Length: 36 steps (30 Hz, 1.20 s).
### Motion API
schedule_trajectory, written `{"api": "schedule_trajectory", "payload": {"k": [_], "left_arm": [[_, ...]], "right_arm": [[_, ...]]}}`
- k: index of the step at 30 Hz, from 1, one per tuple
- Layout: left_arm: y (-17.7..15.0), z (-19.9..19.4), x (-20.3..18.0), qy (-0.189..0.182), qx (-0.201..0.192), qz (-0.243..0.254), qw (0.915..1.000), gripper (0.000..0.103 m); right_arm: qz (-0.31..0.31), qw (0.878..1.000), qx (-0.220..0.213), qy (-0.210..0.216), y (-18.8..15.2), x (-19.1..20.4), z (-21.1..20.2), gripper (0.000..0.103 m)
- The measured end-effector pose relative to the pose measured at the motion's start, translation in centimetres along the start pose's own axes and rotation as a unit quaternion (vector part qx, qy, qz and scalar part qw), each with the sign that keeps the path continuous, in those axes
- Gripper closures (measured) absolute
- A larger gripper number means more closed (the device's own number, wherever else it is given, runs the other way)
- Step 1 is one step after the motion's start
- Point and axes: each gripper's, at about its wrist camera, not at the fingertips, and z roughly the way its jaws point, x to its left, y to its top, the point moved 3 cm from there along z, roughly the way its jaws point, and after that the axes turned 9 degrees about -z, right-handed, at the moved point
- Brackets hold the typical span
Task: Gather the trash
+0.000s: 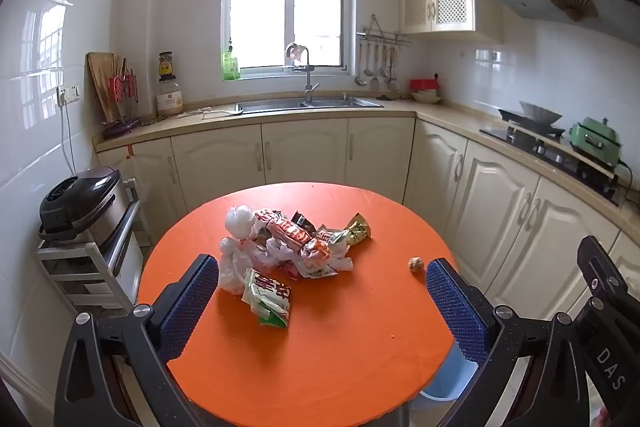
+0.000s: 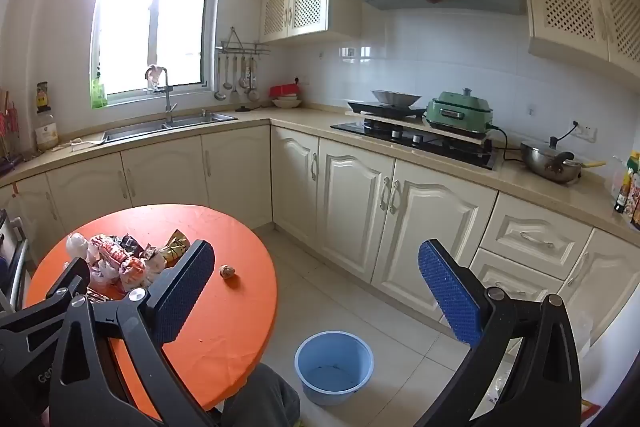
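A heap of trash (image 1: 288, 247) lies on the round orange table (image 1: 320, 347): crumpled white plastic bags, red and yellow snack wrappers, and a green and white packet (image 1: 269, 299) nearest me. A small brown nut-like scrap (image 1: 416, 264) sits apart to the right. My left gripper (image 1: 322, 291) hovers above the table's near half, open, nothing between its blue pads. My right gripper (image 2: 316, 289) hangs open beyond the table's right edge, over the floor. In the right wrist view the trash heap (image 2: 120, 259) and the scrap (image 2: 227, 271) lie to its left. A light blue bucket (image 2: 334, 367) stands on the floor.
Cream cabinets (image 2: 360, 203) and a counter run round the back and right, with a sink (image 1: 308, 103), a stove (image 2: 416, 139) and a green cooker (image 2: 460, 113). A rice cooker (image 1: 80, 203) sits on a rack left of the table. A person's knee (image 2: 260, 399) shows by the table.
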Motion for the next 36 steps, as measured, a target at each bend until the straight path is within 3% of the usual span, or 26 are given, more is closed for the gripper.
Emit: {"api": "schedule_trajectory", "payload": {"k": [16, 36], "left_arm": [[-0.3, -0.2, -0.4, 0.006, -0.003, 0.009, 0.9999, 0.001], [-0.2, 0.2, 0.1, 0.006, 0.004, 0.005, 1.0, 0.001]], "right_arm": [[0.006, 1.0, -0.001, 0.006, -1.2, 0.1, 0.4, 0.0], [0.01, 1.0, 0.004, 0.009, -0.4, 0.8, 0.7, 0.0]]}}
